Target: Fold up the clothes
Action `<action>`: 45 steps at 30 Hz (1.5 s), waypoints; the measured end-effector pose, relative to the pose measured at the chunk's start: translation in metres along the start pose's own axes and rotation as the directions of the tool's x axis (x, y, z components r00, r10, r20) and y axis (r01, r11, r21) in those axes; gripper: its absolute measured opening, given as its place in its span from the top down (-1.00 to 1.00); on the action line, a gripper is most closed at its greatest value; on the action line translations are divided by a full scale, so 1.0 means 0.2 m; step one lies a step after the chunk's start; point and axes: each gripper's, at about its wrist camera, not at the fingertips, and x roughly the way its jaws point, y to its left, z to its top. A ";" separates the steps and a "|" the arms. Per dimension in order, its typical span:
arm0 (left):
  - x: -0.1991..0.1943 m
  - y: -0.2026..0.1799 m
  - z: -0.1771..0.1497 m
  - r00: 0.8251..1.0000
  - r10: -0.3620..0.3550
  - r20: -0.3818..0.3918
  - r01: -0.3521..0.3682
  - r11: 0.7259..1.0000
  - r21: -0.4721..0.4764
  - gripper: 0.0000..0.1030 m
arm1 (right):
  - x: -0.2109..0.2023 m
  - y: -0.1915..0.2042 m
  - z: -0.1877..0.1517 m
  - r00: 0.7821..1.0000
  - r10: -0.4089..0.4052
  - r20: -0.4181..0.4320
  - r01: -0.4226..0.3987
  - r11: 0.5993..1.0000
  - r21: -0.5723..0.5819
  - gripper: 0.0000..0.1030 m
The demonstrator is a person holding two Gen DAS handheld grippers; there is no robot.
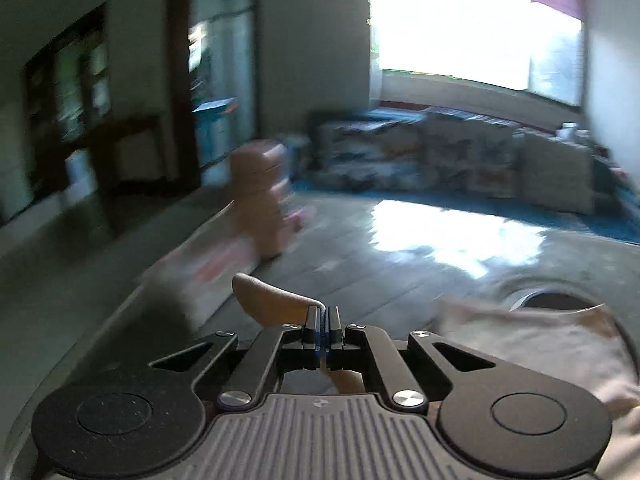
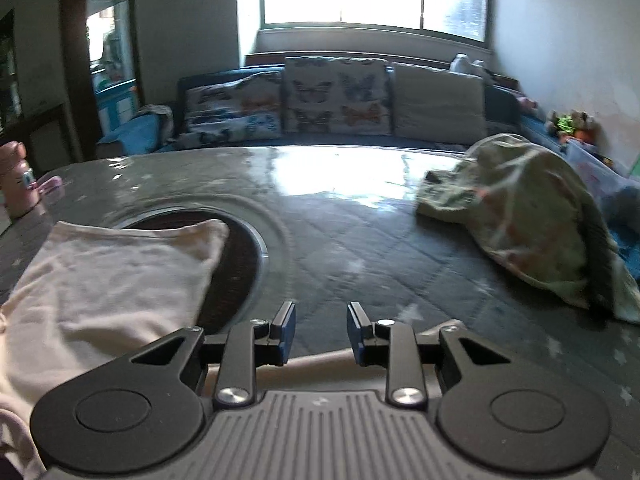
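Pale pink cotton garment (image 2: pixel 108 276) spread flat on grey quilted worktop (image 2: pixel 360 248), left-forward of right gripper (image 2: pixel 321 330), fingers parted and empty. Left gripper (image 1: pixel 324 330) nearer, fingers pinched onto a pink fabric edge (image 1: pixel 272 300). Crumpled green floral garment (image 2: pixel 528 220) far right.

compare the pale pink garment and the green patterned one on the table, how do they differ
The pale pink garment is plain and lies fairly flat, partly over the dark round inset. The green patterned garment is printed, bunched into a raised heap near the table's right edge. The left hand-held gripper is shut on a fold of pink cloth; nothing touches the green one. Both rest on the grey table.
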 end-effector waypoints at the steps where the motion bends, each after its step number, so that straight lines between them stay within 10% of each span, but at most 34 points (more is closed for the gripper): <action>1: 0.00 0.05 -0.03 0.999 0.026 -0.030 -0.027 1.000 -0.016 0.95 | 0.01 0.02 0.01 1.000 0.008 -0.004 -0.008 1.000 -0.008 0.45; 7: 0.06 0.23 -0.18 0.972 0.058 -0.226 -0.073 0.996 -0.057 0.82 | 0.07 0.11 0.02 0.998 0.055 -0.033 -0.056 0.997 -0.055 0.35; 14: 0.04 0.08 -0.06 0.987 -0.040 -0.153 0.039 0.999 -0.008 0.18 | 0.13 0.18 0.06 0.992 0.111 -0.058 -0.116 0.989 -0.094 0.35; 23: 0.37 -0.32 0.05 0.956 -0.221 -0.195 0.243 0.965 0.097 0.21 | 0.32 0.24 0.14 0.975 0.192 -0.111 -0.202 0.975 -0.088 0.35; 34: 0.72 -0.54 0.05 0.939 -0.235 -0.251 0.281 0.946 0.164 0.24 | 0.60 0.33 0.27 0.967 0.219 -0.129 -0.231 0.969 -0.087 0.36; 37: 0.75 -0.56 0.07 0.934 -0.259 -0.248 0.305 0.937 0.168 0.58 | 0.67 0.34 0.29 0.966 0.219 -0.139 -0.232 0.969 -0.087 0.36; 45: 0.79 -0.65 0.13 0.931 -0.294 -0.218 0.340 0.915 0.218 0.84 | 0.72 0.36 0.31 0.971 0.211 -0.115 -0.222 0.971 -0.091 0.90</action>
